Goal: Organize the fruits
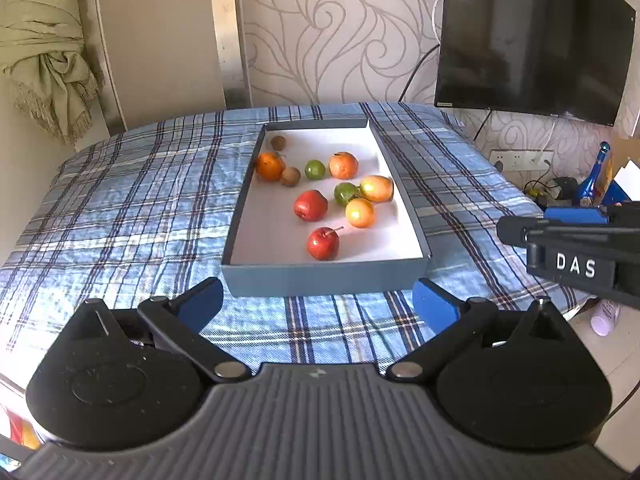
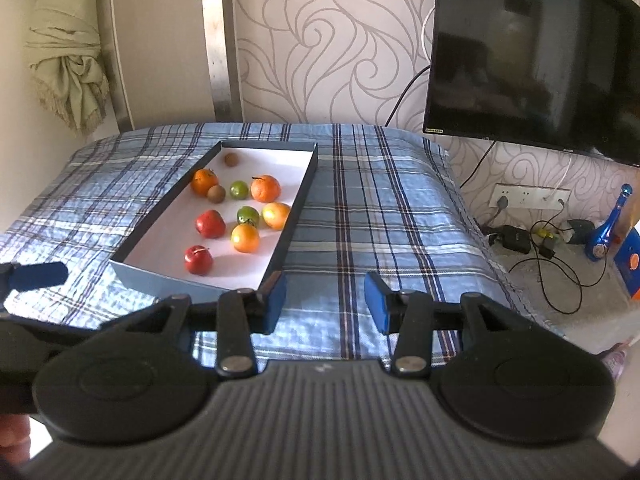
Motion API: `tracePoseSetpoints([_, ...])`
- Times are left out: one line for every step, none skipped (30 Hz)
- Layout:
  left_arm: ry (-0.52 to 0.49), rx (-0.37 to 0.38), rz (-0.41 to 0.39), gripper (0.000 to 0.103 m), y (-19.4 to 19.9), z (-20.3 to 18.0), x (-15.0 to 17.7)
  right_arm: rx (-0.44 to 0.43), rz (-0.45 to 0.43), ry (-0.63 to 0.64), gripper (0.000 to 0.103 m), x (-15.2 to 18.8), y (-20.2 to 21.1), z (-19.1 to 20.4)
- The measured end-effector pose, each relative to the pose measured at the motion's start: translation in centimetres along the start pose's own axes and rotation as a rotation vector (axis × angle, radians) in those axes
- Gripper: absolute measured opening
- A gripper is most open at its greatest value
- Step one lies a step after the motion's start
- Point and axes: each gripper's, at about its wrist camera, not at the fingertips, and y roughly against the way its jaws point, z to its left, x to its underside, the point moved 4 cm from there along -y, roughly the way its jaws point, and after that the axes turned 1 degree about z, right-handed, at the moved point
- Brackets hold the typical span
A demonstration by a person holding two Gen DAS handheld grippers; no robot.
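Fruits [image 1: 316, 196] in box [image 1: 324, 276], possibly ten

Plaid-covered bed [image 1: 120, 208] carries a shallow box [image 1: 320, 276]; nothing more.

White raised letters reading "DAS" show up clearly on the black body of the right gripper [image 1: 576, 264], which pokes in from the right edge of the left wrist view. That is the one legible word here. The television [image 1: 532, 40] on the wall carries a small strip label at its lower left corner and a faint mark along its bottom edge, both too small to read. The blue bottle [image 2: 608, 228] on the floor has a round emblem, too blurred to make out.
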Motion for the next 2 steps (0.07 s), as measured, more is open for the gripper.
tracePoseSetpoints([-0.004,0.001,-0.003,0.102,0.0,-0.17,0.06,0.001,0.001,-0.003,0.046,0.05,-0.01,-0.1])
tracePoseSetpoints([-0.012,0.004,-0.005,0.103,0.06,-0.38,0.05,0.001,0.004,-0.007,0.046,0.04,-0.03,-0.24])
